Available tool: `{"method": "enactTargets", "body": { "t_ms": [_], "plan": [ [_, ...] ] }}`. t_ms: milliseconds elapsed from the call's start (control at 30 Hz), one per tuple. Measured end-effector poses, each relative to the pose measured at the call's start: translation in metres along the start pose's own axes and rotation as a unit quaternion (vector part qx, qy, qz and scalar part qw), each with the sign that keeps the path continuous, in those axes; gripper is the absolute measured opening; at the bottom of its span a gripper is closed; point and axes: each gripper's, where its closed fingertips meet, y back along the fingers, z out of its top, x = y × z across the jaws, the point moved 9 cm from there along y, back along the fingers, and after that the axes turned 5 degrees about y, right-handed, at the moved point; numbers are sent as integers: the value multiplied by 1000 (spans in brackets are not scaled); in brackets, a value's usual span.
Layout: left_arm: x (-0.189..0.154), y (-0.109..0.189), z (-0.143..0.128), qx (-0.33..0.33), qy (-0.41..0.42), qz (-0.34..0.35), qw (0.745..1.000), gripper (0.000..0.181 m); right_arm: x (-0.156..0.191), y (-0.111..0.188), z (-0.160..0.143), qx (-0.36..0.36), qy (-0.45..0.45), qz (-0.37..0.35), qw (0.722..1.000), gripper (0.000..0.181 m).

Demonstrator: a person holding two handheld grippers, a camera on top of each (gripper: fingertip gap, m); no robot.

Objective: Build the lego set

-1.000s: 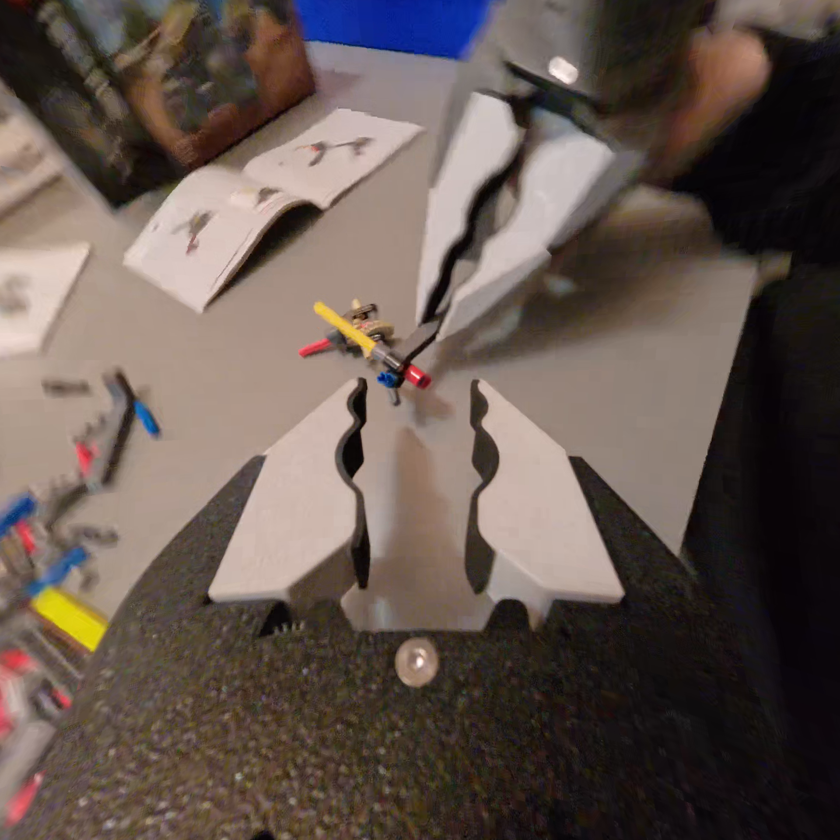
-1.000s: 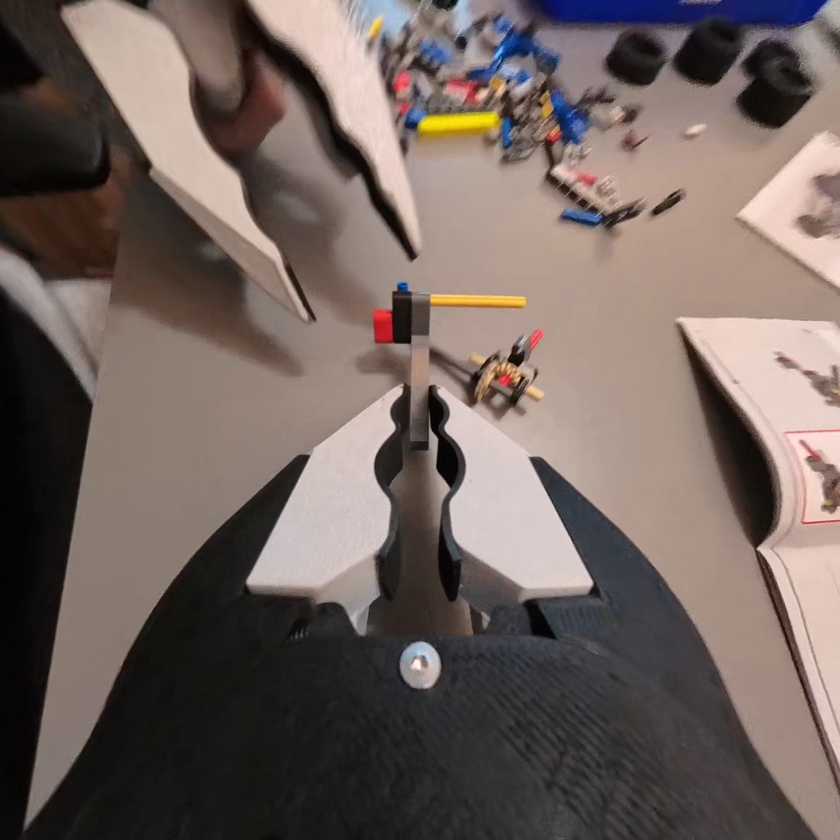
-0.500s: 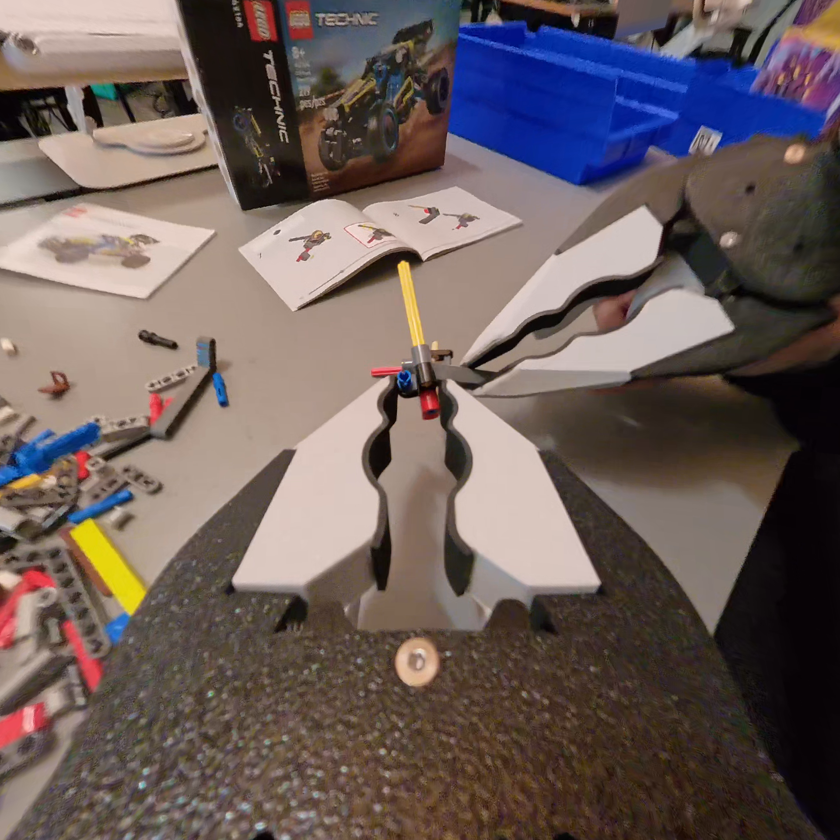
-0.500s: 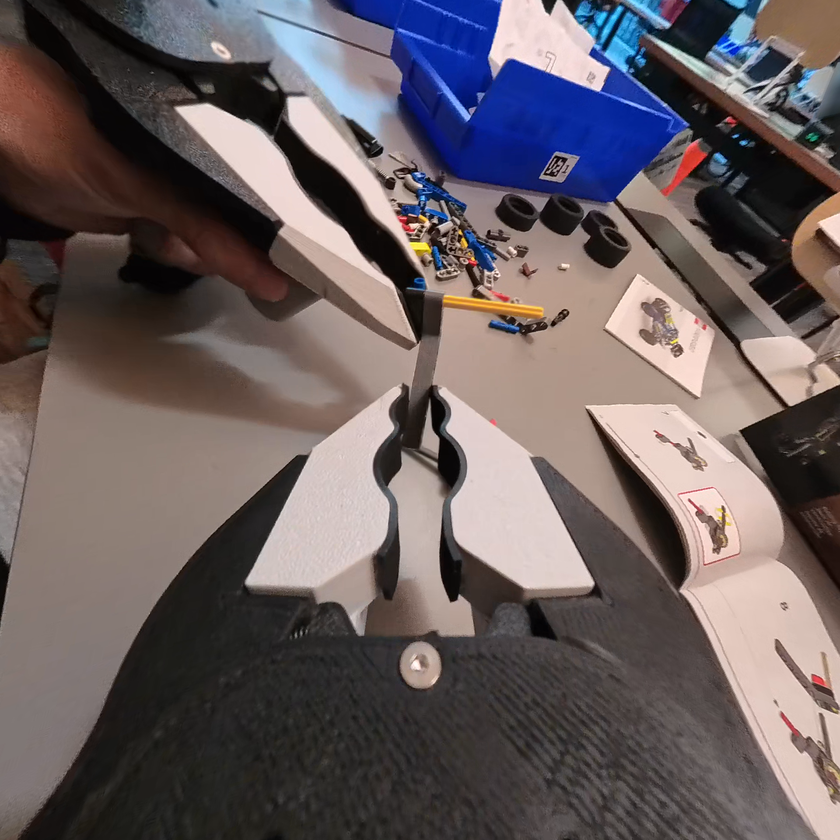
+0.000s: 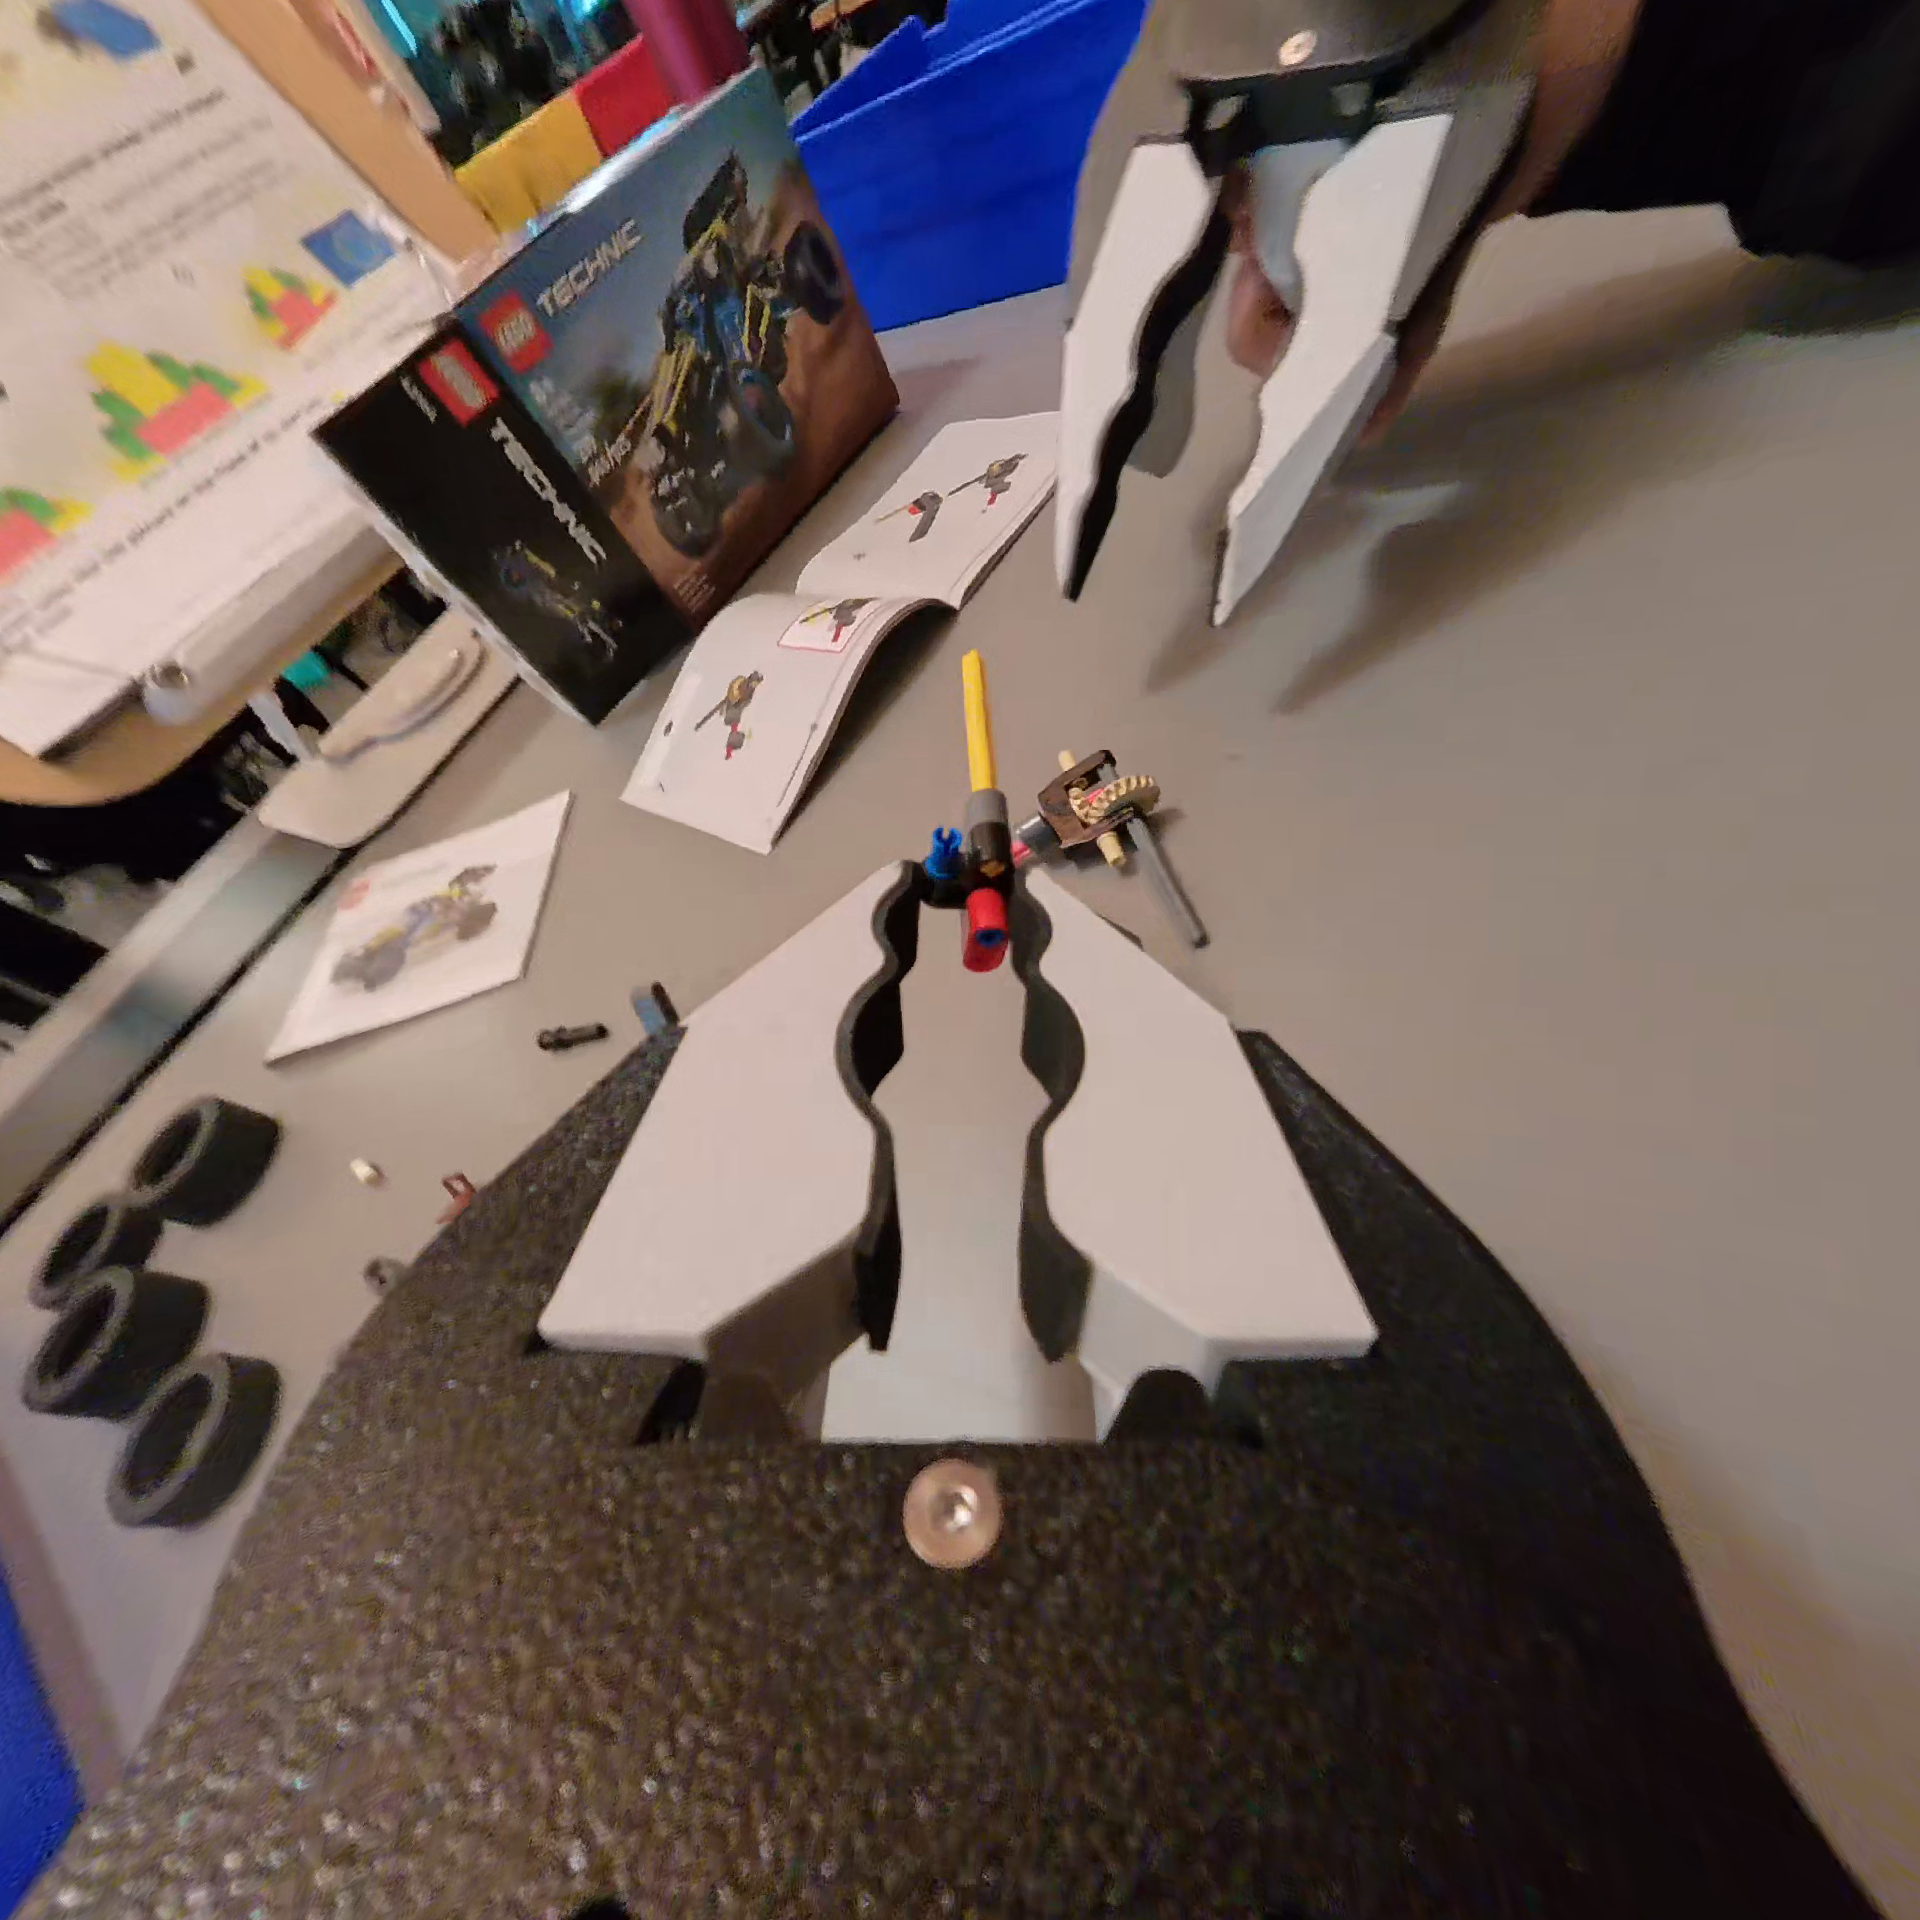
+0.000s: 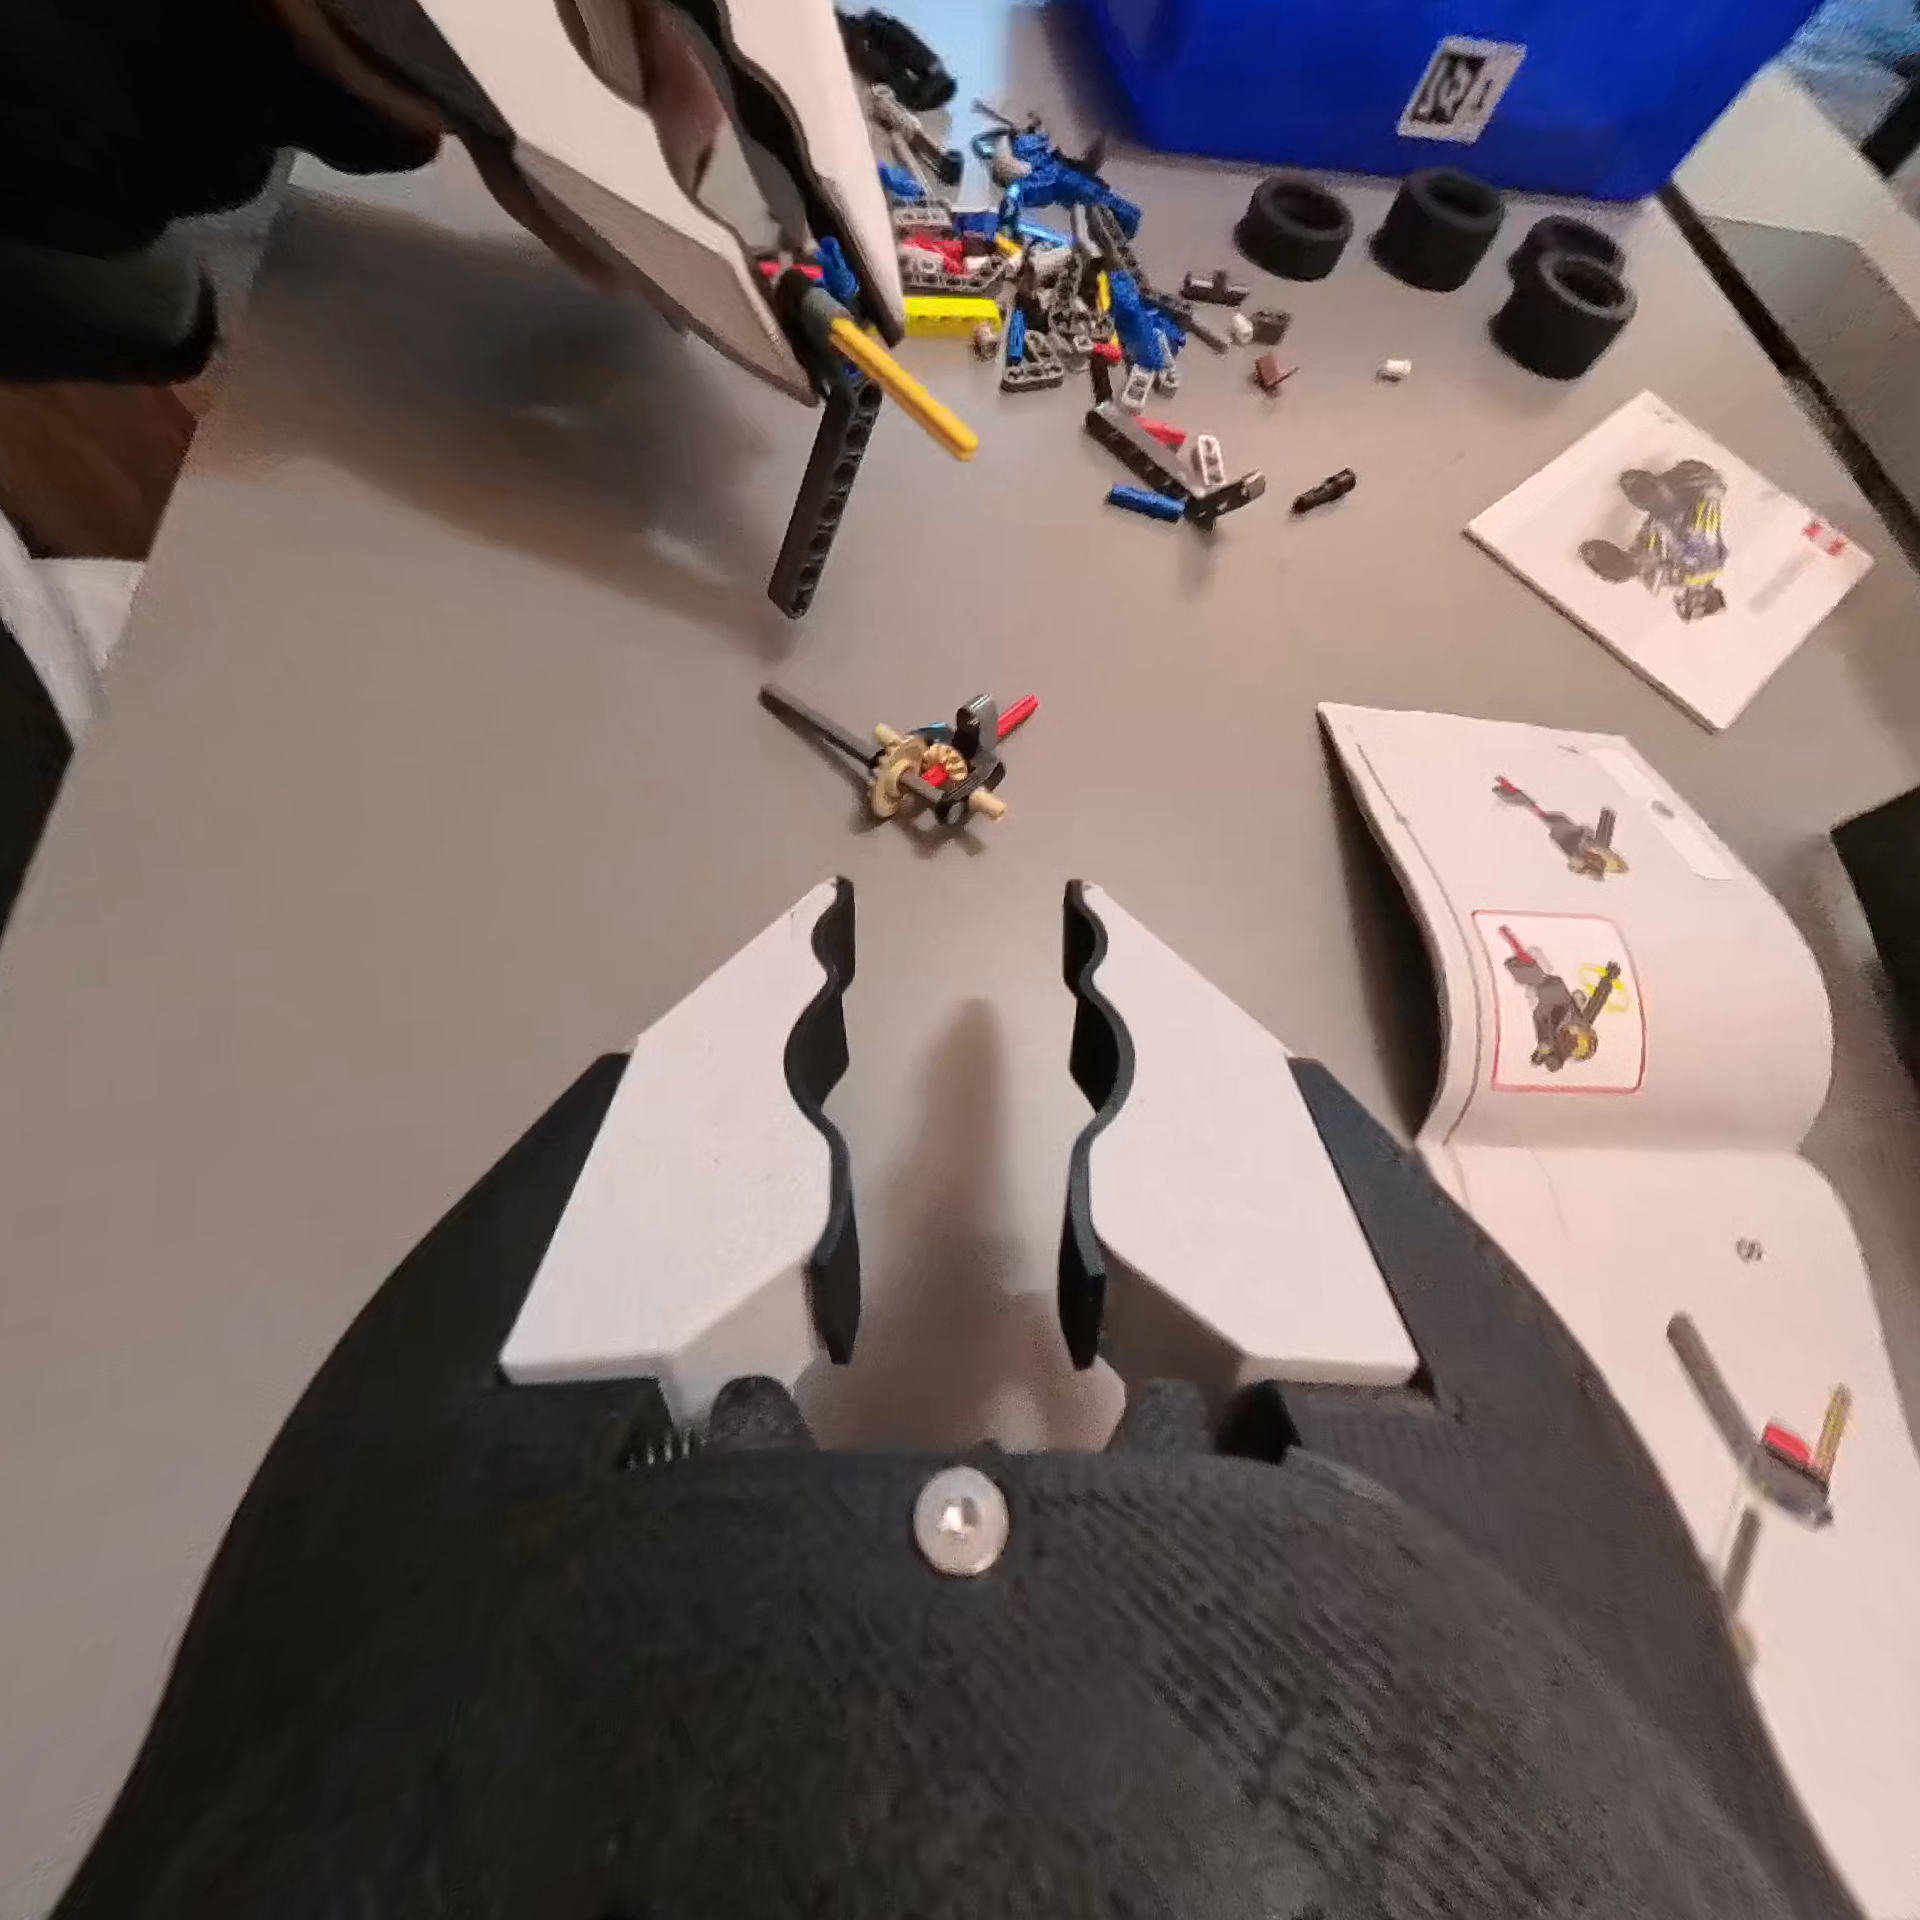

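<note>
My left gripper (image 5: 966,883) is shut on a small assembly (image 5: 979,868): a black beam with a yellow axle, a red bush and a blue pin. In the right wrist view the left gripper (image 6: 847,353) holds it above the table, the black beam (image 6: 826,499) hanging down and the yellow axle (image 6: 904,390) pointing right. My right gripper (image 6: 958,894) is open and empty, low over the table; it also shows at the top right of the left wrist view (image 5: 1143,603). A gear assembly (image 6: 935,774) with tan gears and a dark axle lies on the table just ahead of it, and shows in the left wrist view (image 5: 1091,805).
An open instruction booklet (image 6: 1610,935) lies right of the right gripper. Behind are a pile of loose parts (image 6: 1060,301), several black tyres (image 6: 1434,229), a leaflet (image 6: 1662,561) and a blue bin (image 6: 1351,83). The set's box (image 5: 623,416) stands behind the booklet (image 5: 831,644). Spacing between my two grippers at the tips: around 11 cm.
My right gripper has let go of the black beam, opened and drawn back. My left gripper has closed on the assembly's top end and now holds it alone.
</note>
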Motion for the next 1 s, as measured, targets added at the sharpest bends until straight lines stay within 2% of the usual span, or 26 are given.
{"method": "enactTargets", "body": {
  "t_ms": [133,300,400,467,600,767,900,1000],
  "plan": [
    [-3,-2,0,-28,-90,32,995,14,-10,-10,8,-4,10,57,998,40],
    [-23,-1,17,-70,-239,98,964,14,2,-21,30,-86,13,64,994,41],
    [-36,-2,30,-102,-272,104,951,14,14,-24,38,-128,27,45,990,40],
    [-40,-2,39,-139,-249,102,953,14,20,-23,41,-142,25,32,989,39],
    [-42,-7,44,-180,-208,94,957,14,29,-15,43,-181,45,-9,982,7],
    [-37,-15,41,-182,-137,85,970,16,35,-12,40,-154,27,-83,984,7],
    [-30,-22,41,-162,-12,54,985,30,30,-9,39,-76,63,-230,968,6],
    [-26,-26,36,-142,89,19,986,37,26,-8,35,-18,122,-336,934,6]
  ]
}}
